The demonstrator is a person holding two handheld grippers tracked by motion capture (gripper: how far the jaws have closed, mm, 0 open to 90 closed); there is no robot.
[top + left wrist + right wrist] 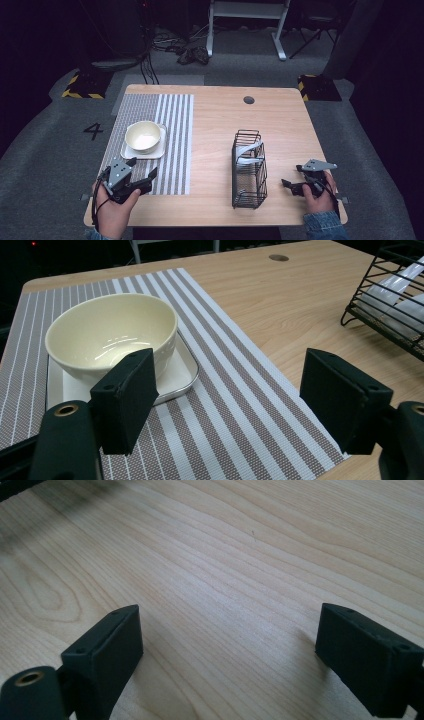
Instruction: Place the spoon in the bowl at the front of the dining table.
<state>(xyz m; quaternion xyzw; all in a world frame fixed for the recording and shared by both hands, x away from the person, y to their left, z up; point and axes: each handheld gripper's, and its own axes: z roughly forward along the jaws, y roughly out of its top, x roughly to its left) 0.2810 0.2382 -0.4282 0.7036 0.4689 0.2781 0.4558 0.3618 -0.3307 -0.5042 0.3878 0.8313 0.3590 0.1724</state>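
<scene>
High view: left gripper point(140, 169) jaws wide apart, empty, near bowl point(143, 136) on tray point(128, 151), bowl just ahead. Right gripper point(294, 176) also wide apart, empty, beside rack point(248, 170), far from bowl.

Left gripper view: bowl point(112, 335) ahead, bit left.

Right gripper view: bare table point(225, 570) between jaws.

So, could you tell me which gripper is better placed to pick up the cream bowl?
Left. The left gripper sits open on the striped mat just short of the bowl; the right gripper is beyond the wire rack.
</scene>
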